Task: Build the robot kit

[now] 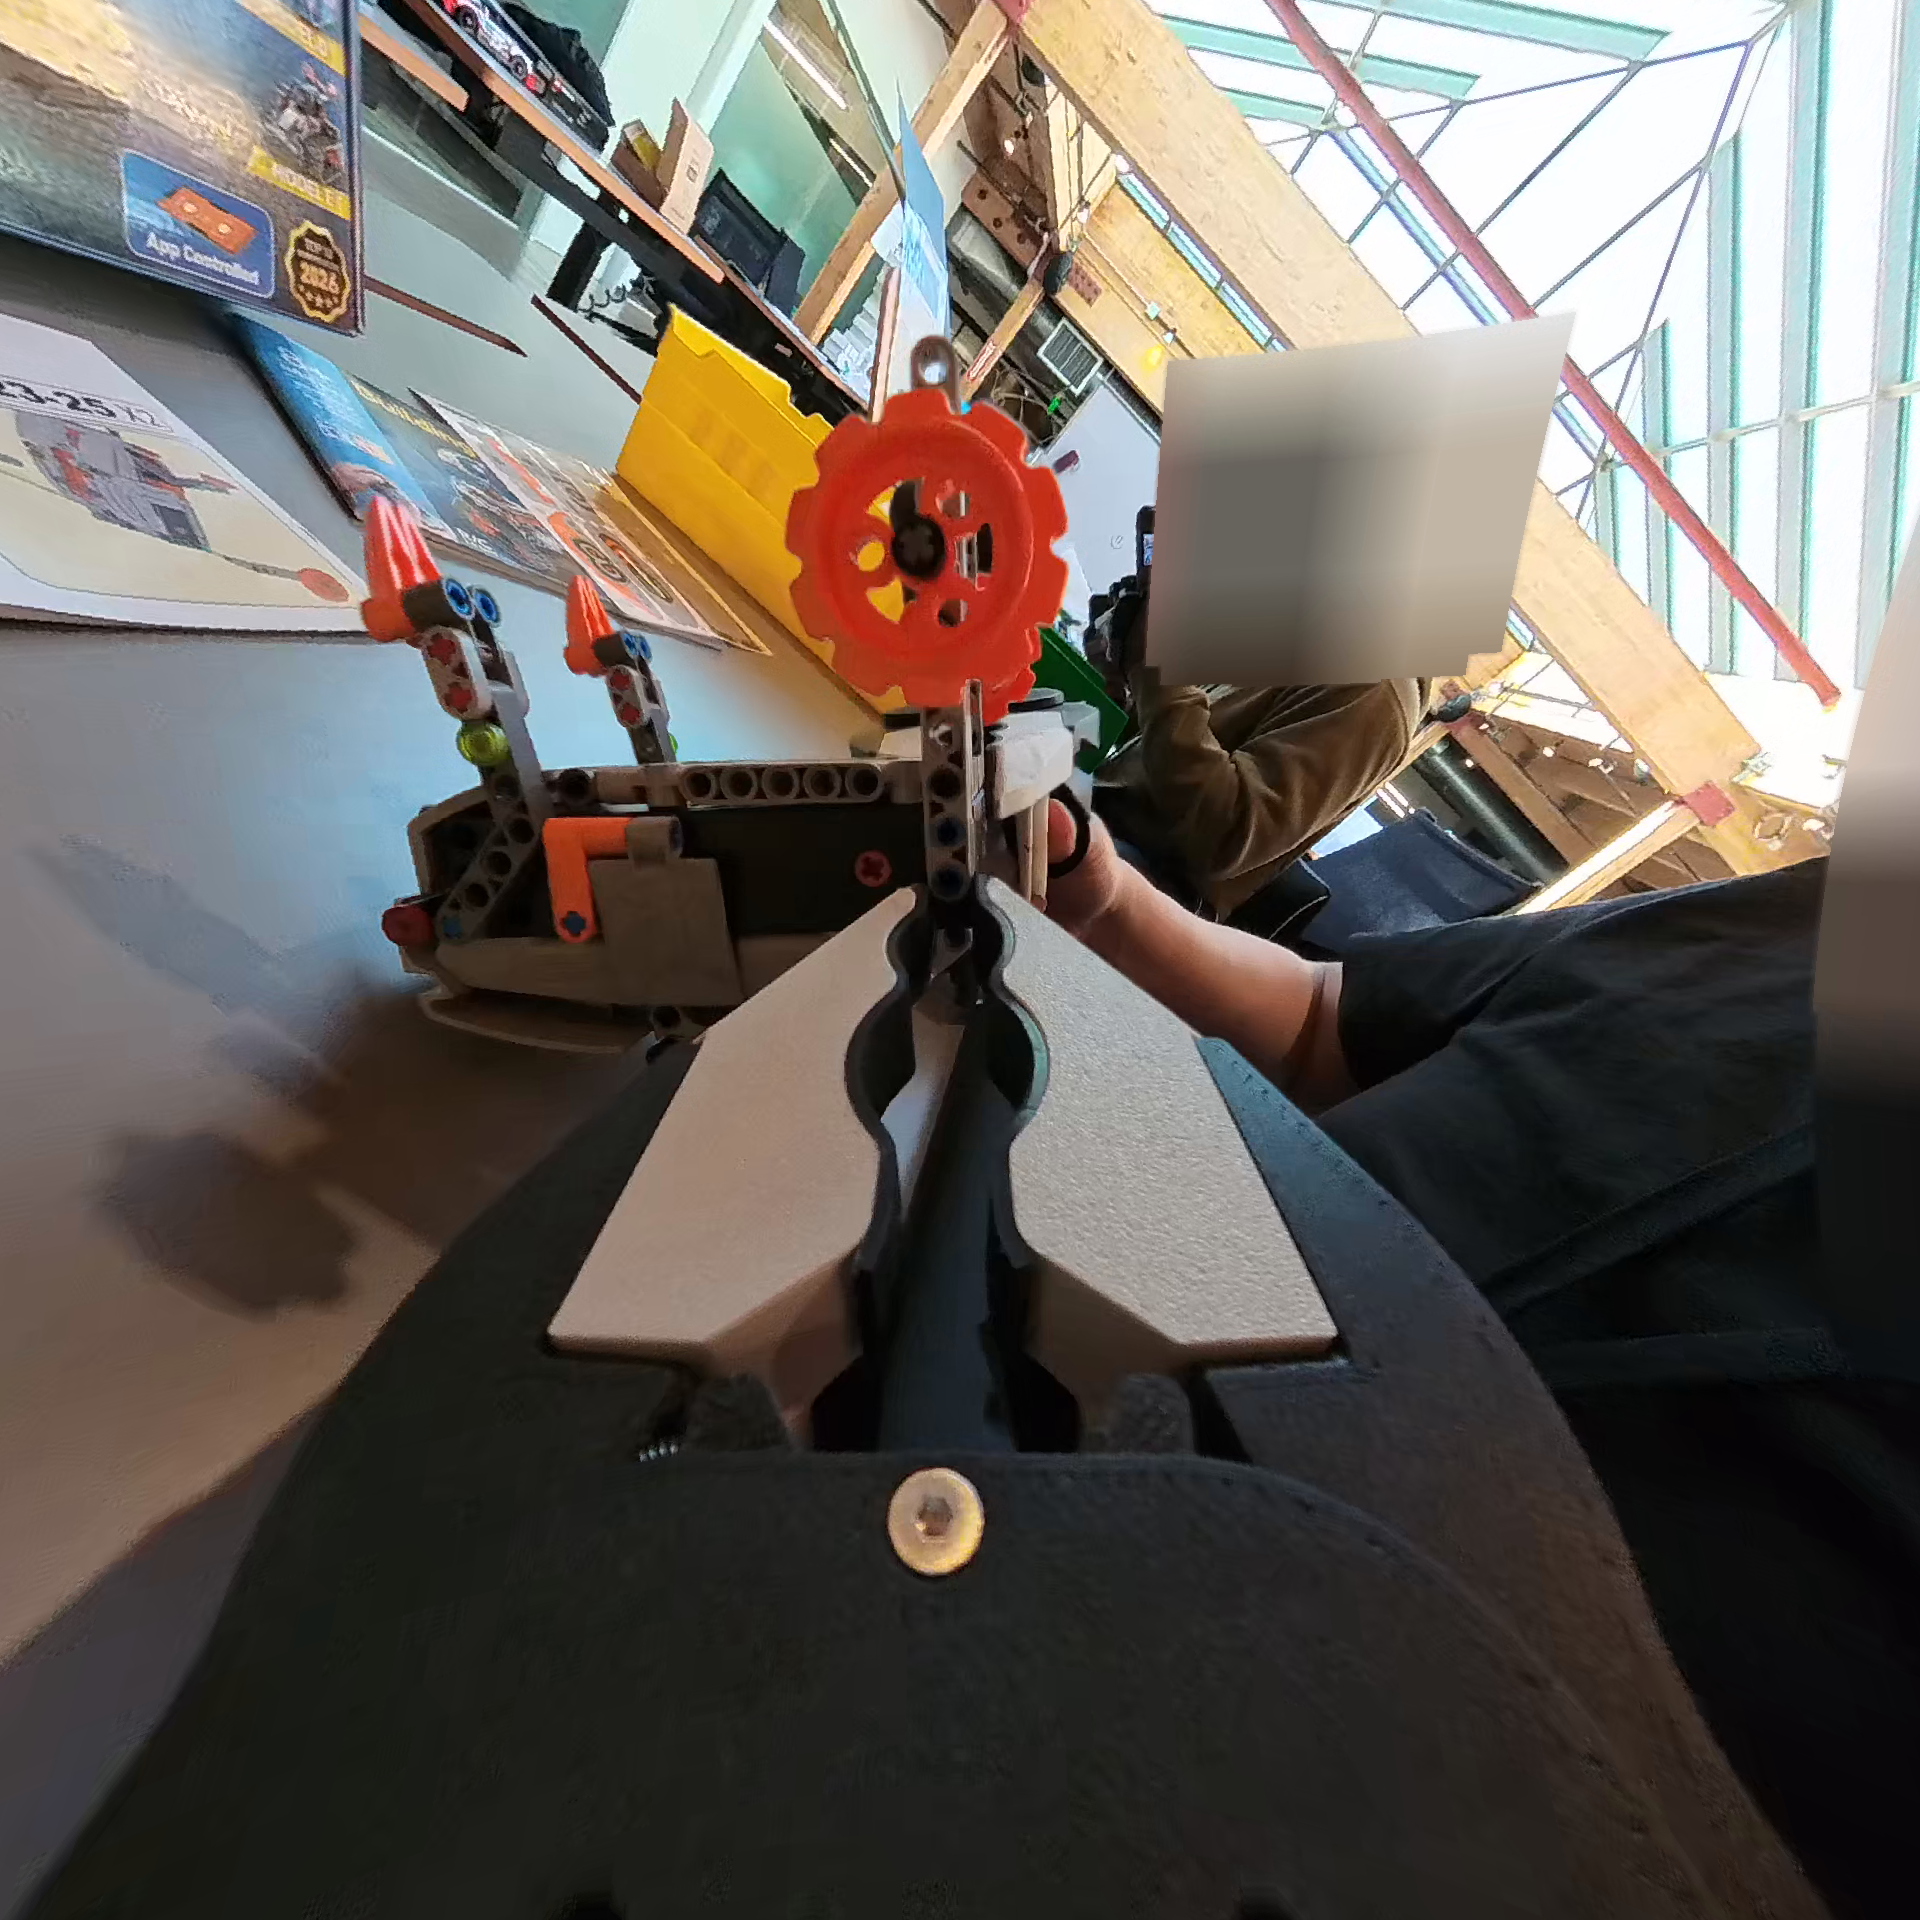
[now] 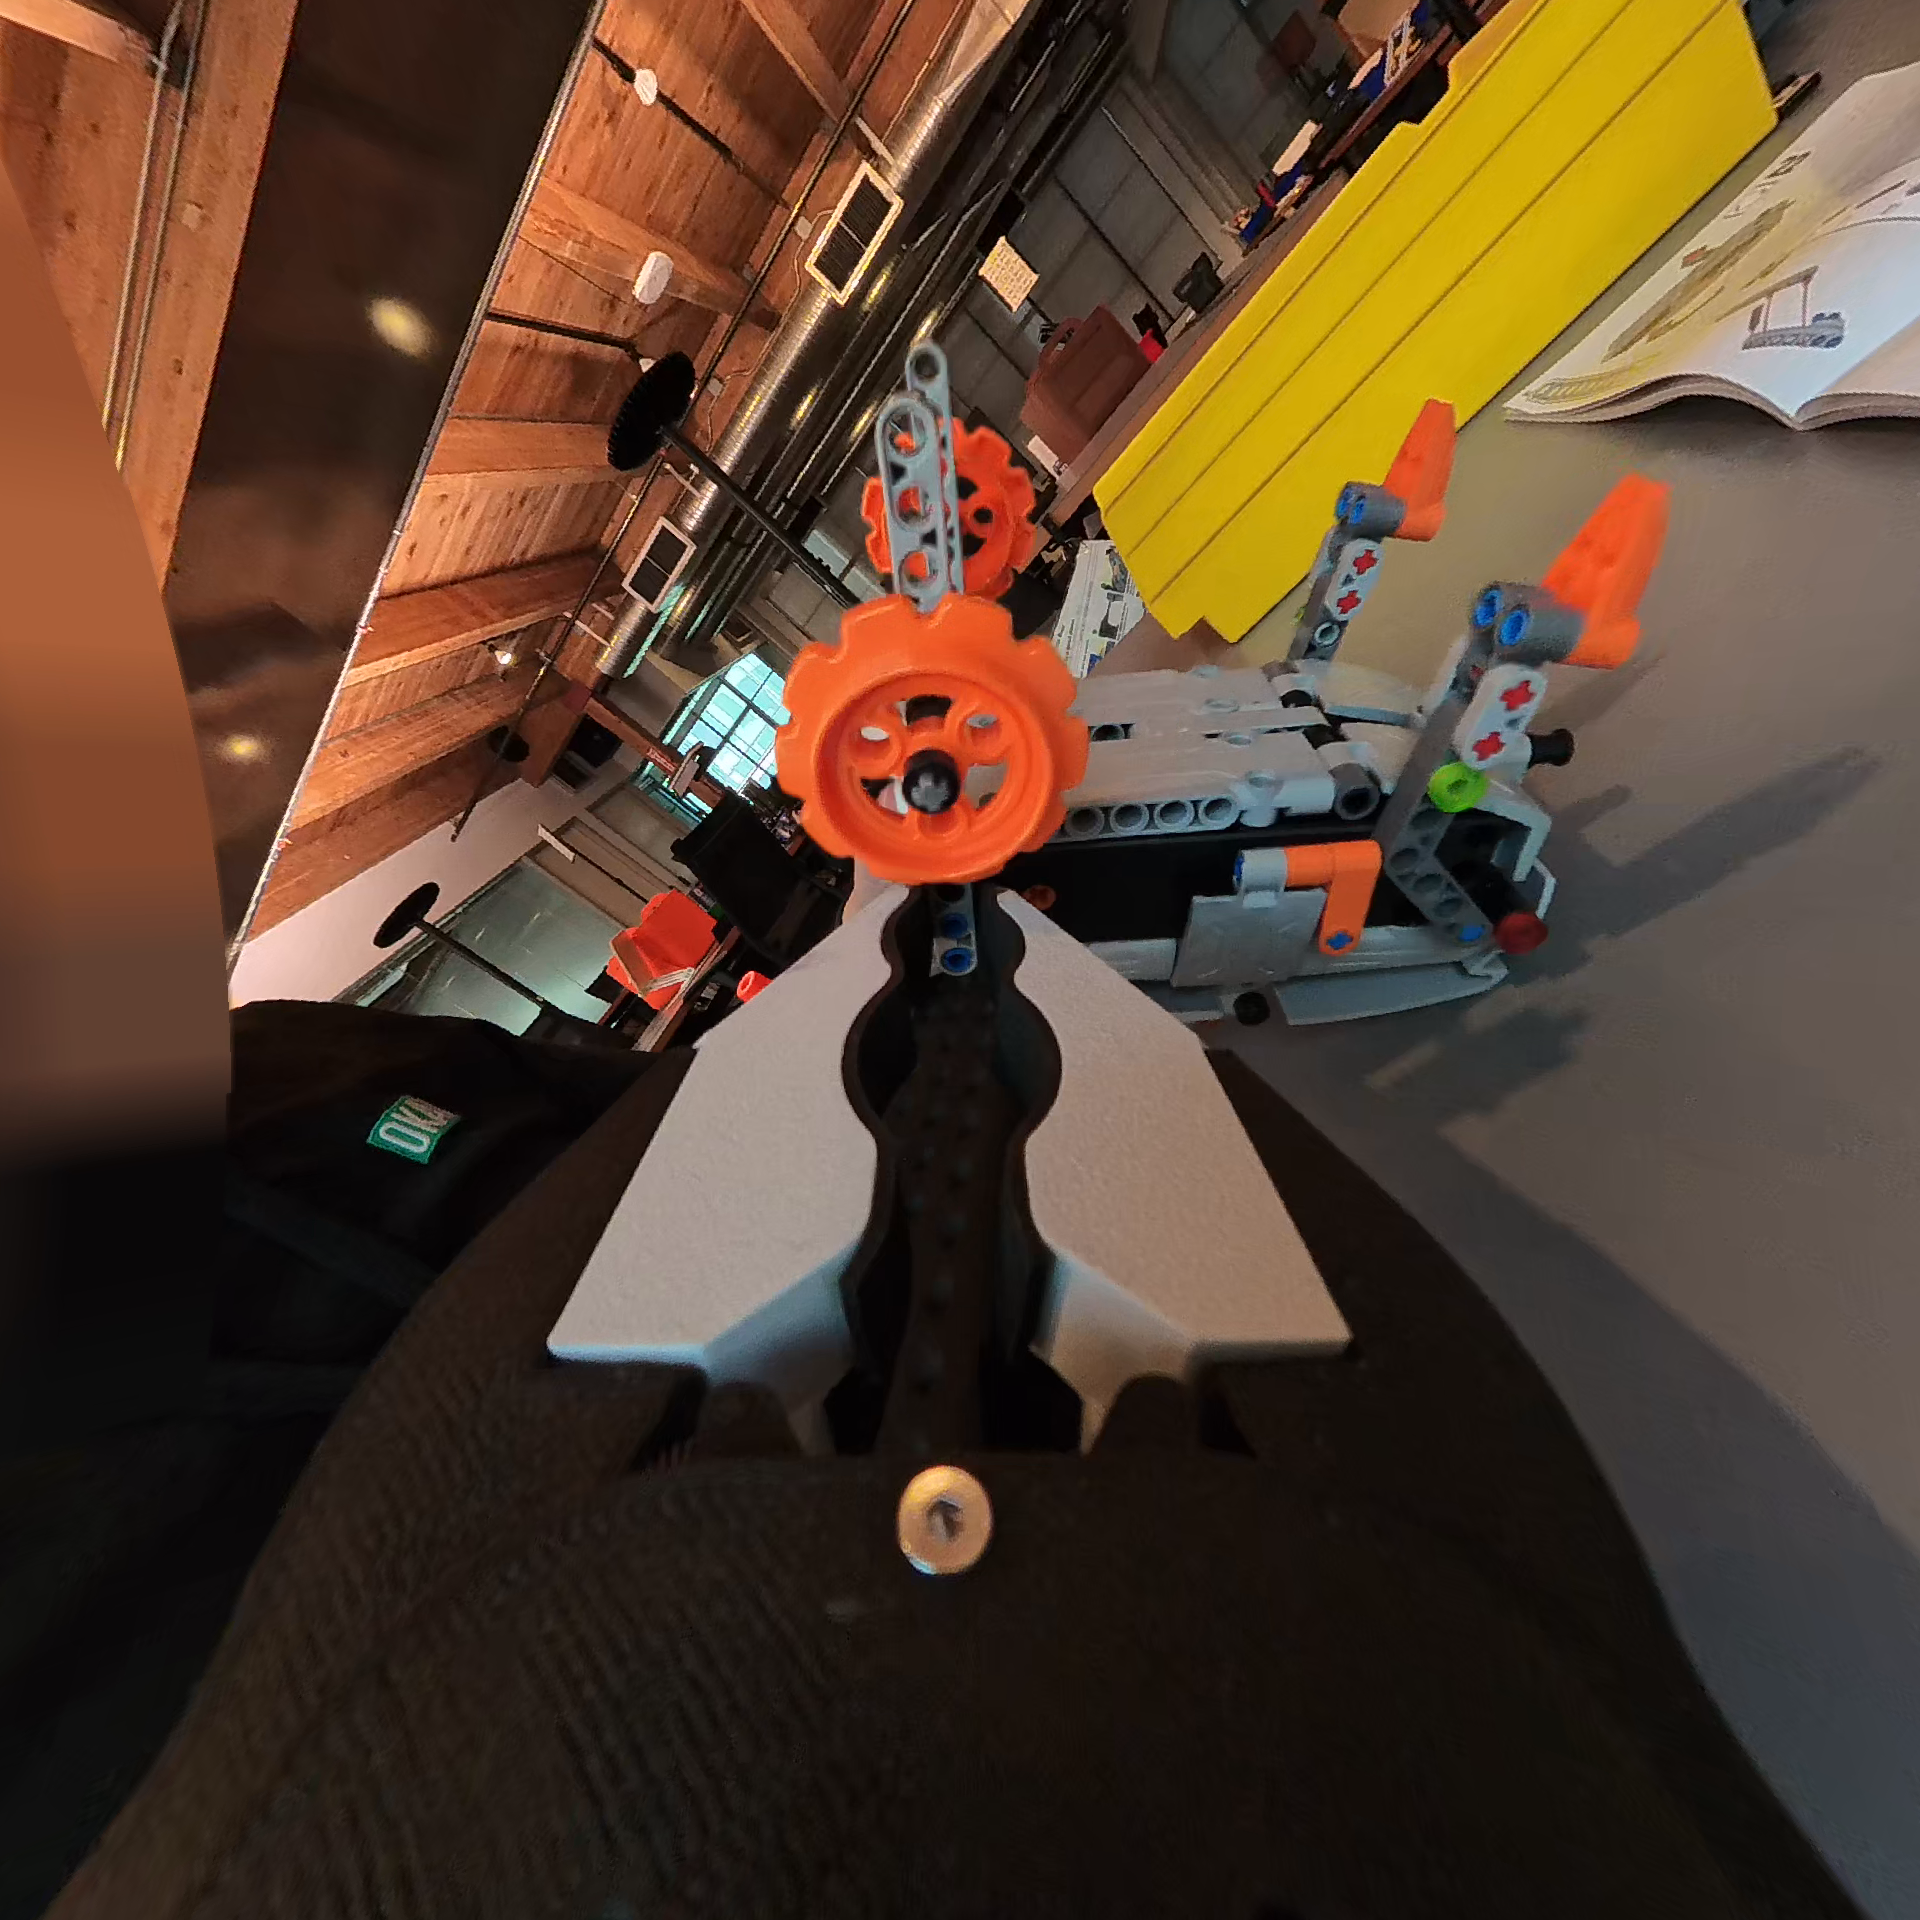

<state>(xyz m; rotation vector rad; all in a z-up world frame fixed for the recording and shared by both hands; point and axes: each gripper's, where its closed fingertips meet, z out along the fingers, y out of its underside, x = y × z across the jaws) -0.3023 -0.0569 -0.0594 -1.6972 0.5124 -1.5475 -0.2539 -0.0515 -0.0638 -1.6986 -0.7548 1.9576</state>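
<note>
Two grippers, each pinching a brick-built assembly by a dark studded beam. Left gripper (image 1: 948, 935) clamped on the lower end of an upright beam (image 1: 948, 821) carrying an orange toothed wheel (image 1: 925, 551), held above the grey table (image 1: 208, 779). Right gripper (image 2: 951, 935) likewise closed on a beam (image 2: 951, 940) topped by an orange toothed wheel (image 2: 930, 748), with a light grey perforated strip (image 2: 914, 499) and a second orange wheel (image 2: 971, 509) behind. Beyond, resting on the table: a grey and black brick vehicle body (image 1: 623, 894) with two orange-tipped uprights. Farther back, near the far edge: a yellow bin (image 1: 727, 457), open instruction booklets (image 1: 135, 488) and a printed box (image 1: 187, 145).
</note>
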